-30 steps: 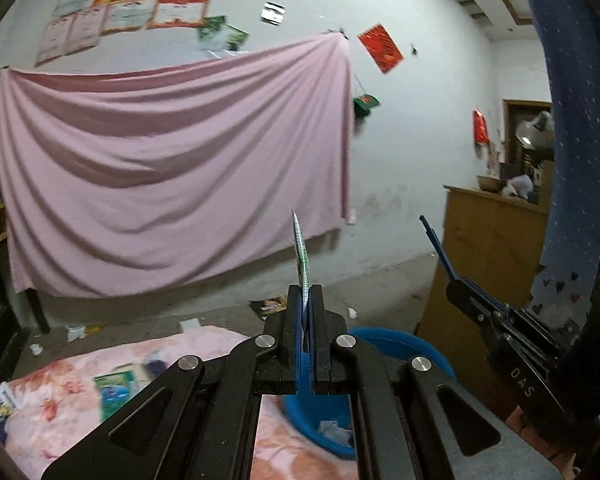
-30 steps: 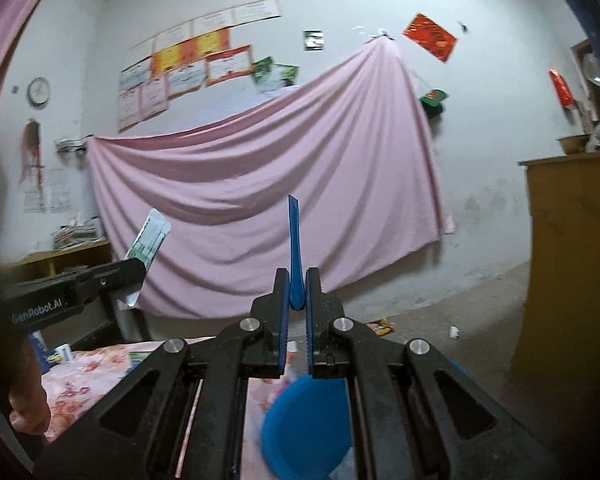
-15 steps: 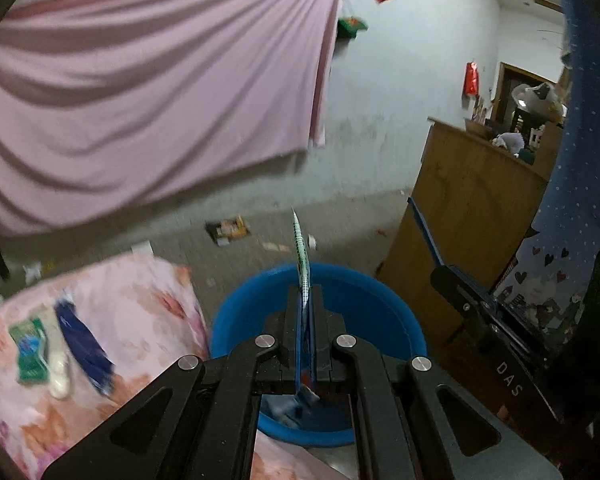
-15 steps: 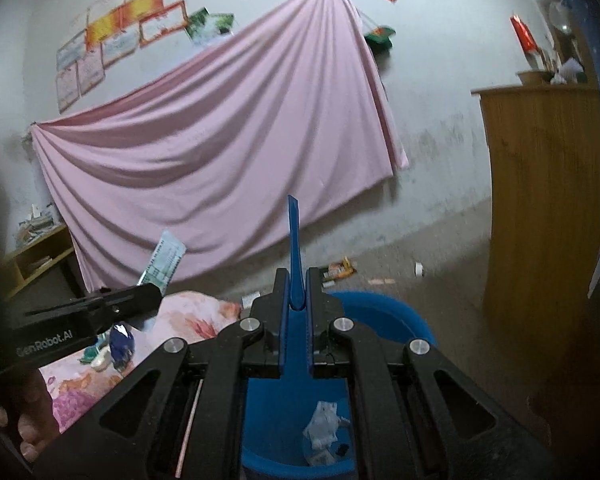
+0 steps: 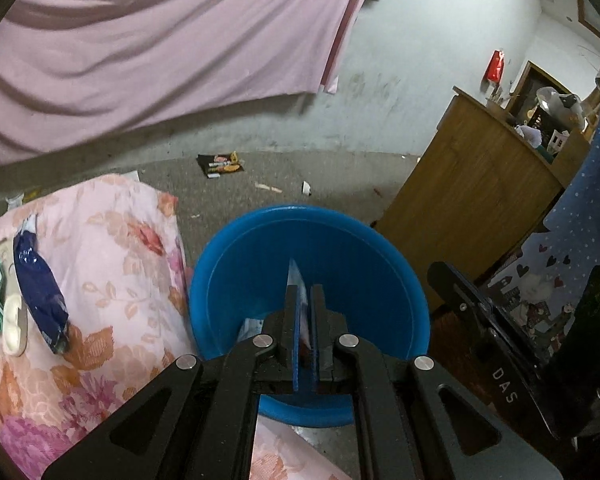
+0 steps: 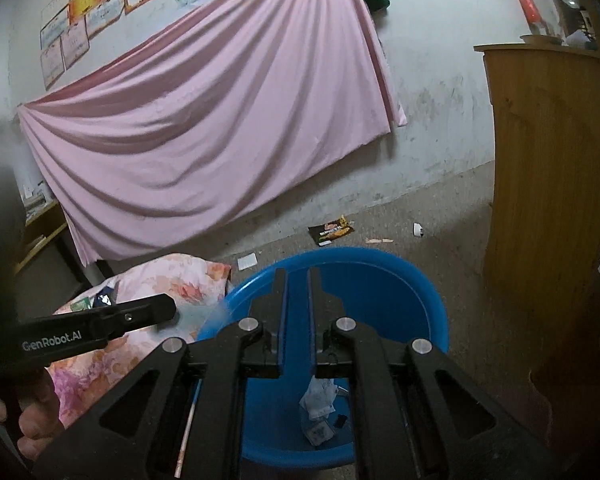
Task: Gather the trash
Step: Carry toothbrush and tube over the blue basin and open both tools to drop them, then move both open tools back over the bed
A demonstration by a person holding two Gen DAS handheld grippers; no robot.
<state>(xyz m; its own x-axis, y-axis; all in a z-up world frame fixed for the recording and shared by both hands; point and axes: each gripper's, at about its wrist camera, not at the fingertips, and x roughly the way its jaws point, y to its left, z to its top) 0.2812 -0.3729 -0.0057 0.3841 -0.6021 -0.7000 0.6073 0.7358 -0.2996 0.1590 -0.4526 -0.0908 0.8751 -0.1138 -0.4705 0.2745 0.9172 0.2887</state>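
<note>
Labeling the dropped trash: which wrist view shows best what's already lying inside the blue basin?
Right wrist view. It looks down past the fingers to the blue basin floor, where crumpled white wrappers and a small dark scrap lie in plain sight. In the left wrist view that gripper's own fingers hide most of the floor; only a pale wrapper edge shows.

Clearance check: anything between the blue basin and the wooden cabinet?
Only bare floor between blue basin and wooden cabinet, clearest in the right wrist view.
</note>
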